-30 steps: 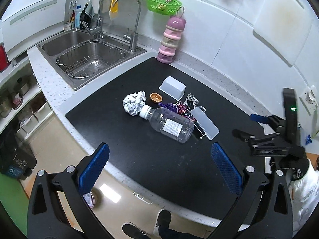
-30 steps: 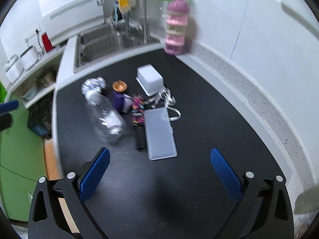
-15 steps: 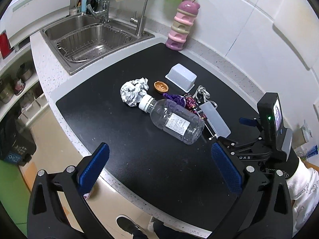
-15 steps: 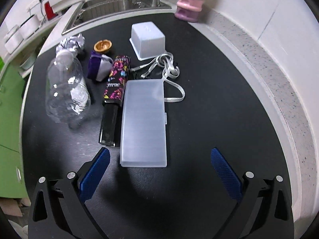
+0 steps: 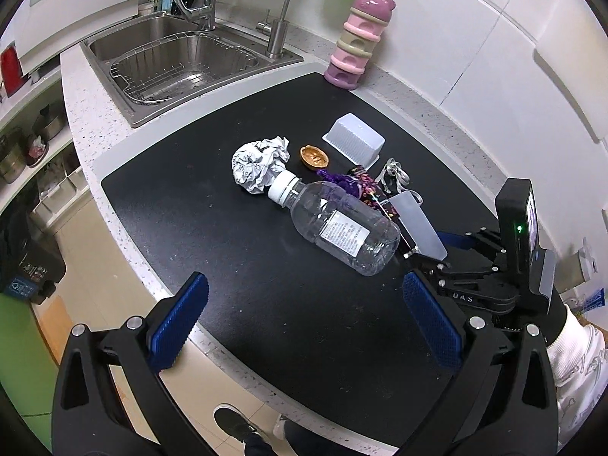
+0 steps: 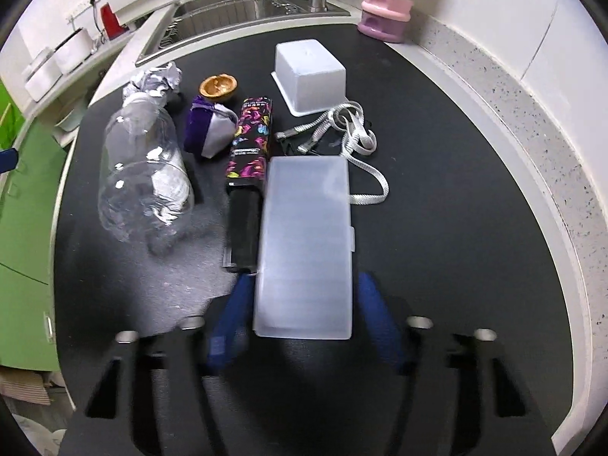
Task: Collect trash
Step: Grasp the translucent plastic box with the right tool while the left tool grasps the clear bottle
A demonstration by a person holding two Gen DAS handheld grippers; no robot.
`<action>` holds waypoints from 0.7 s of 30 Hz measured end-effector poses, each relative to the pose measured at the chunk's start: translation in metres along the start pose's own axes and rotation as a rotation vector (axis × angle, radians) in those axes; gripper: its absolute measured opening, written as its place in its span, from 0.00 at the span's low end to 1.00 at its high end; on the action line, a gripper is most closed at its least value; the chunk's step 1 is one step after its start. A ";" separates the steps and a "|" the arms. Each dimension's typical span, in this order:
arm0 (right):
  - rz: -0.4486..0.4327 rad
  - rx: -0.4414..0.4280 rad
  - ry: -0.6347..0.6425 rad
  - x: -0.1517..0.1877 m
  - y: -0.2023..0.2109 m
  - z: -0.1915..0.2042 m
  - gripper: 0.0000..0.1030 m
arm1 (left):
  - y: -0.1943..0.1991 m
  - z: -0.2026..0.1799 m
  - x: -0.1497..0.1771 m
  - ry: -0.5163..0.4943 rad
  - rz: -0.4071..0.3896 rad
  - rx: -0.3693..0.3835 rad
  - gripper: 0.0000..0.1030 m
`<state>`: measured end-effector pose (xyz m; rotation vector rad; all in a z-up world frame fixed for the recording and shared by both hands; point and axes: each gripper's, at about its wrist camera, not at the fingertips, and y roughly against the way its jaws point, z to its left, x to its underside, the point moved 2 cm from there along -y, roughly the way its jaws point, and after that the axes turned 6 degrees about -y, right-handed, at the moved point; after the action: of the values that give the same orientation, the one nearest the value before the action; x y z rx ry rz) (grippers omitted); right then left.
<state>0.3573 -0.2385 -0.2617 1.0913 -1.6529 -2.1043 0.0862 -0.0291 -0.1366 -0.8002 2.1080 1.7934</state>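
On the black counter mat (image 5: 228,228) lie a crumpled foil ball (image 5: 260,165), a walnut shell (image 5: 314,156), a clear plastic bottle (image 5: 338,224) on its side, a purple wrapper (image 6: 207,129) and a patterned black packet (image 6: 250,140). A flat translucent case (image 6: 307,243) lies beside the packet. My right gripper (image 6: 304,285) straddles the case's near end, jaws closing, blue pads blurred, a sliver of gap still showing on the right. My left gripper (image 5: 304,292) hangs open over the mat's front edge, nothing between its fingers, the bottle ahead of it.
An upturned white tub (image 5: 355,142) and a grey lanyard (image 6: 353,140) lie behind the case. A pink stacked container (image 5: 359,41) stands at the wall. The steel sink (image 5: 182,64) is at the far left. A person's shoe (image 5: 235,423) shows below the counter edge.
Both grippers dropped closer to the counter. The right gripper's jaws, wide half a second ago, have drawn in around the near end of the translucent case.
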 end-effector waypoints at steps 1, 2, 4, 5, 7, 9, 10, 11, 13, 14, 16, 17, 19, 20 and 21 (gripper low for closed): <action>0.007 0.000 -0.006 0.000 0.000 0.000 0.47 | 0.000 -0.002 0.000 -0.002 -0.001 0.001 0.97; 0.010 -0.006 -0.015 0.000 0.000 -0.001 0.47 | 0.000 -0.003 -0.001 -0.006 -0.002 0.002 0.97; 0.012 -0.020 -0.031 0.002 0.003 -0.003 0.47 | 0.000 -0.006 -0.002 -0.010 -0.004 0.006 0.97; 0.008 -0.022 -0.040 0.003 0.006 -0.004 0.47 | 0.001 -0.007 -0.003 -0.013 -0.006 0.006 0.97; 0.001 -0.027 -0.050 0.001 0.009 -0.005 0.47 | 0.001 -0.008 -0.004 -0.013 -0.006 0.006 0.97; -0.007 -0.032 -0.055 0.002 0.017 -0.007 0.46 | 0.001 -0.010 -0.004 -0.013 -0.006 0.009 0.97; -0.013 -0.031 -0.056 0.002 0.021 -0.007 0.46 | 0.001 -0.011 -0.005 -0.015 -0.006 0.010 0.97; -0.017 -0.031 -0.057 0.001 0.024 -0.007 0.46 | 0.001 -0.013 -0.006 -0.016 -0.006 0.011 0.97; -0.036 -0.031 -0.068 0.002 0.035 -0.009 0.46 | -0.001 -0.017 -0.007 -0.016 -0.002 0.012 0.97; -0.046 -0.032 -0.072 0.001 0.041 -0.010 0.46 | -0.003 -0.019 -0.008 -0.018 0.002 0.009 0.97; -0.060 -0.032 -0.074 0.001 0.048 -0.011 0.46 | -0.007 -0.024 -0.010 -0.016 0.011 0.002 0.97; -0.066 -0.033 -0.075 0.001 0.052 -0.013 0.46 | -0.010 -0.026 -0.012 -0.006 0.017 0.002 0.97; -0.080 -0.035 -0.074 0.000 0.059 -0.013 0.46 | -0.019 -0.027 -0.014 0.021 0.033 -0.002 0.97; -0.087 -0.035 -0.074 0.000 0.062 -0.014 0.46 | -0.024 -0.028 -0.016 0.044 0.043 -0.004 0.97; -0.090 -0.035 -0.074 -0.001 0.064 -0.014 0.46 | -0.029 -0.028 -0.017 0.060 0.050 -0.011 0.97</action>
<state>0.3519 -0.2690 -0.2045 1.1094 -1.6207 -2.2466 0.1202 -0.0551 -0.1454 -0.8209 2.1768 1.8292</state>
